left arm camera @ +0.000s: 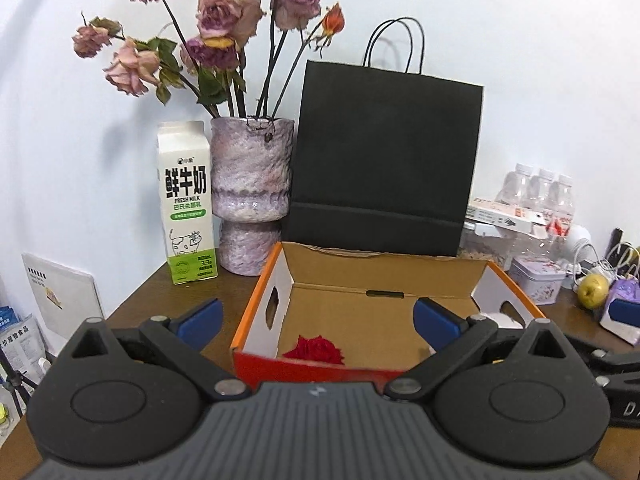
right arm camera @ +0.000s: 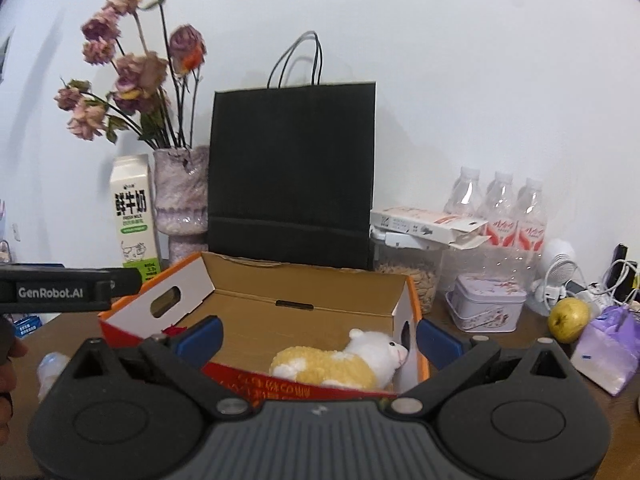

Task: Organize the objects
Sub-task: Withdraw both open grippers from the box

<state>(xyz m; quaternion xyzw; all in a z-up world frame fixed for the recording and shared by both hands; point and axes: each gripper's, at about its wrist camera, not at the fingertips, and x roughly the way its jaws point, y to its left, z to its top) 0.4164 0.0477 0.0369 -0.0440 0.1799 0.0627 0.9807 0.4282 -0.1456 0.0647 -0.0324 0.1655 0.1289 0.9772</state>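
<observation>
Behind the open cardboard box [left arm camera: 384, 280] stand a milk carton [left arm camera: 188, 204], vase [left arm camera: 252, 192] and black bag [left arm camera: 384, 160]. Inside lie a red rose [left arm camera: 316, 350] and plush lamb [right arm camera: 344, 364]. Both grippers' fingers [left arm camera: 200, 316] [right arm camera: 202, 334] are spread, empty, over the brown desk [left arm camera: 168, 292] by a white wall [right arm camera: 480, 80].

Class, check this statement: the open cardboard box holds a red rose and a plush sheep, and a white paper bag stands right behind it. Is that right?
Not quite. The paper bag behind the cardboard box is black, not white, as the right wrist view shows. The red rose and plush sheep do lie in the box.
</observation>
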